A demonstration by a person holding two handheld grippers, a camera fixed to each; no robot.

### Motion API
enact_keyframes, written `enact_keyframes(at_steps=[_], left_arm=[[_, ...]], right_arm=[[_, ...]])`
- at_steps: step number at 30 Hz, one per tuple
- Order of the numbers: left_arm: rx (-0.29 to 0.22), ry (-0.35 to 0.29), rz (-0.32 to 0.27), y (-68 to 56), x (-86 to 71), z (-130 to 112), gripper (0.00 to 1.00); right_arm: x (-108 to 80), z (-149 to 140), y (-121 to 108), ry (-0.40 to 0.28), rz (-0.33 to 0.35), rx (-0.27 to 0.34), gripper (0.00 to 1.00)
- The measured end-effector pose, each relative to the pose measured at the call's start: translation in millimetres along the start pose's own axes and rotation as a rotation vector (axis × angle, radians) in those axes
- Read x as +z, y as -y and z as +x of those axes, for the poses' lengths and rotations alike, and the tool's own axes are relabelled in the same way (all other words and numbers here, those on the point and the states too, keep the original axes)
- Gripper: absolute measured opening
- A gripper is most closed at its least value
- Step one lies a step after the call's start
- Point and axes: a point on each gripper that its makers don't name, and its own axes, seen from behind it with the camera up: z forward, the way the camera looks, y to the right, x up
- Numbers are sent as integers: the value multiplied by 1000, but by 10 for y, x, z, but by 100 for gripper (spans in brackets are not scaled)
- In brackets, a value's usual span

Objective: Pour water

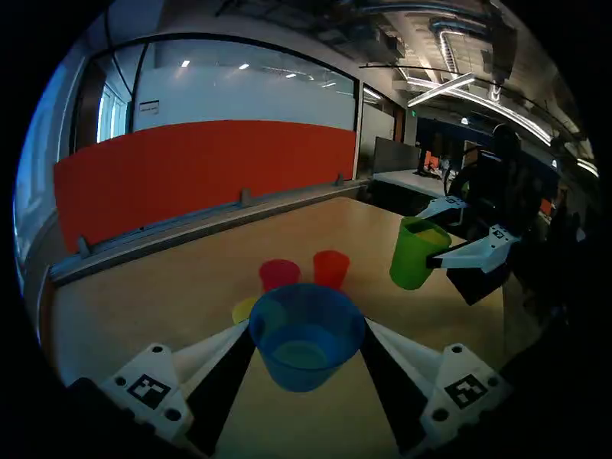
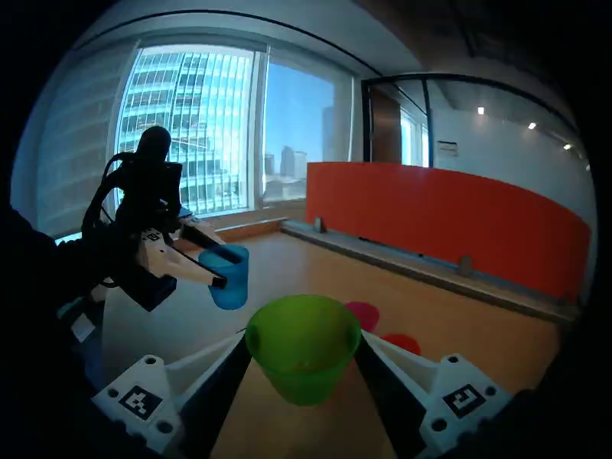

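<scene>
Yellow cup (image 1: pixel 243 309) peeks out at the left of the wooden bench (image 1: pixel 153 306), half hidden behind the blue cup (image 1: pixel 306 338). The left gripper (image 1: pixel 307 329) holds the blue cup upright above the bench, its fingers (image 1: pixel 214 348) pressed one to each side. A pale disc (image 1: pixel 301 355) shows at the blue cup's bottom; whether it is water or the bare base cannot be told. Just beyond stand a pink cup (image 1: pixel 279 273) and an orange cup (image 1: pixel 330 268), upright and side by side on the bench, their contents out of sight. Farther right, the right gripper (image 1: pixel 424 241) carries the green cup (image 1: pixel 409 260) clear of the bench, fingers closed on its sides.

In the right gripper view the blue cup hangs at left, the green cup sits in the middle between the near fingers, and the pink and orange cups lie at right. What the green cup holds cannot be told.

Cups: five, one of each colour, with two held and three on the bench. Grippers: two.
</scene>
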Motion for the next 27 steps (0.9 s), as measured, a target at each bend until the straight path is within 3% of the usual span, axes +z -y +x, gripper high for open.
enact_keyframes(at_steps=[12,17,27], left_arm=[[0,-85,1,-11,-25,179,89],[25,-128,5,-41,-41,271,89],[31,-240,21,-72,-135,607,89]], right_arm=[[-6,149,-42,-45,-9,15,92],[-13,201,-65,-61,-12,18,92],[-22,286,-91,-84,-12,6,92]])
